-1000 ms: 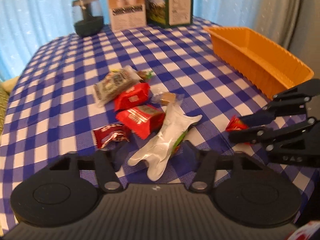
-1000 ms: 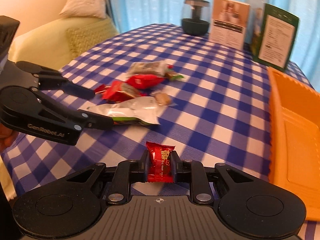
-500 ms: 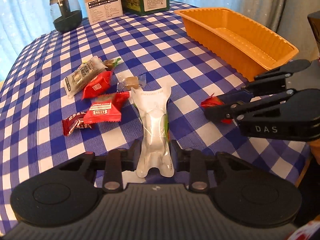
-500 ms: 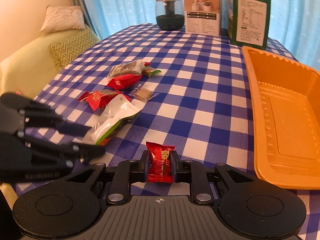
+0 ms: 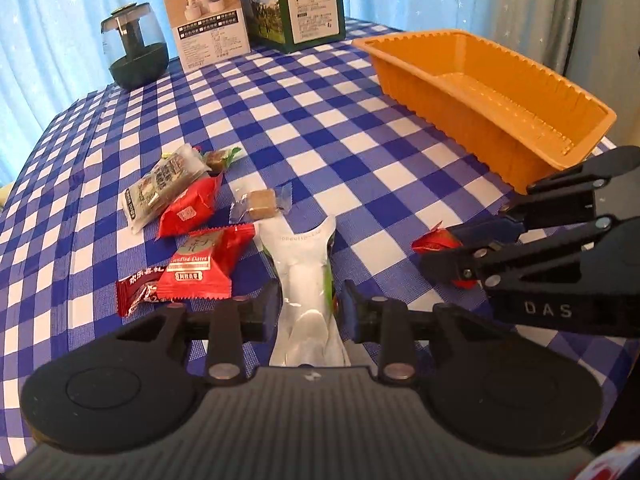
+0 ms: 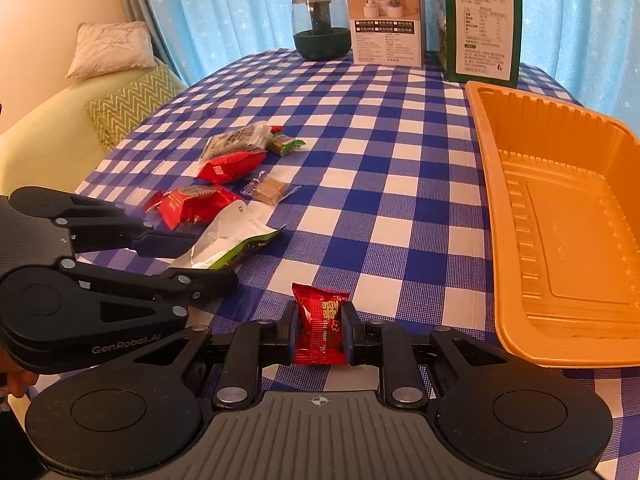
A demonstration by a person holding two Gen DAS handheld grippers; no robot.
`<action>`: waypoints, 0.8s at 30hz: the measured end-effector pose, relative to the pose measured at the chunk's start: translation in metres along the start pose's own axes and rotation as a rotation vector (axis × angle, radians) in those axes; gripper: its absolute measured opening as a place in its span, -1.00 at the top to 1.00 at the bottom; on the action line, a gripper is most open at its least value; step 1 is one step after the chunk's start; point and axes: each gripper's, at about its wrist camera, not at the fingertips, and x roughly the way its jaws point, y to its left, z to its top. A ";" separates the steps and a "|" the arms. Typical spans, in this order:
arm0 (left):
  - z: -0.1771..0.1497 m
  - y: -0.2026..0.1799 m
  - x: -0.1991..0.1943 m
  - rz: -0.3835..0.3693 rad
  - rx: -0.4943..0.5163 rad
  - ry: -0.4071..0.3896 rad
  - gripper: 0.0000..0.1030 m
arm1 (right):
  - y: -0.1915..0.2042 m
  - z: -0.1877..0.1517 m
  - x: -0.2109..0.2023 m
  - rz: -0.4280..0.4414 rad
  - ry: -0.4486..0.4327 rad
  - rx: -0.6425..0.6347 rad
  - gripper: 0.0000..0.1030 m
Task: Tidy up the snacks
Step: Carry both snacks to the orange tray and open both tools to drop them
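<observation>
My left gripper (image 5: pixel 308 304) is shut on the near end of a long white pouch (image 5: pixel 304 264) with a green underside; the pouch's far end rests on the checked cloth. In the right wrist view the pouch (image 6: pixel 228 240) sticks out from the left gripper (image 6: pixel 208 262). My right gripper (image 6: pixel 320 328) is shut on a small red snack packet (image 6: pixel 320 316), held upright just above the cloth, near the orange tray (image 6: pixel 486 160). Loose snacks lie left of the pouch: a red dates packet (image 5: pixel 200 264), a dark red packet (image 5: pixel 134 288), another red packet (image 5: pixel 190 208) and a caramel candy (image 5: pixel 262 202).
The orange tray (image 5: pixel 440 120) has nothing in it and stands at the table's right side. A dark glass jar (image 5: pixel 134 48), a white box (image 5: pixel 208 16) and a green box (image 5: pixel 300 0) stand at the far edge. A sofa with cushions (image 6: pixel 60 128) is beyond the left edge.
My left gripper has shut on the white pouch, which lay between open fingers a second ago, and the pouch has swung straight. The right gripper has kept the red packet and rolled a little.
</observation>
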 end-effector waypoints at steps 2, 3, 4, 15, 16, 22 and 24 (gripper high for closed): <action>-0.001 0.001 -0.001 -0.003 -0.005 0.000 0.48 | 0.000 0.000 0.000 0.003 0.000 0.007 0.58; -0.002 0.001 -0.002 -0.002 -0.013 0.002 0.48 | 0.000 0.000 0.000 0.006 -0.001 0.011 0.58; -0.002 0.002 -0.003 0.001 -0.019 0.004 0.48 | 0.000 0.000 -0.001 0.008 -0.005 0.013 0.58; 0.013 -0.002 -0.039 -0.005 -0.155 -0.063 0.48 | 0.005 0.011 -0.044 -0.026 -0.164 -0.010 0.58; 0.018 -0.004 -0.043 -0.009 -0.158 -0.074 0.48 | 0.003 0.014 -0.050 -0.033 -0.180 -0.009 0.58; 0.057 -0.031 -0.053 -0.052 -0.155 -0.143 0.48 | -0.032 0.029 -0.086 -0.128 -0.245 0.003 0.58; 0.071 -0.045 -0.052 -0.076 -0.152 -0.161 0.48 | -0.053 0.031 -0.095 -0.174 -0.244 0.016 0.58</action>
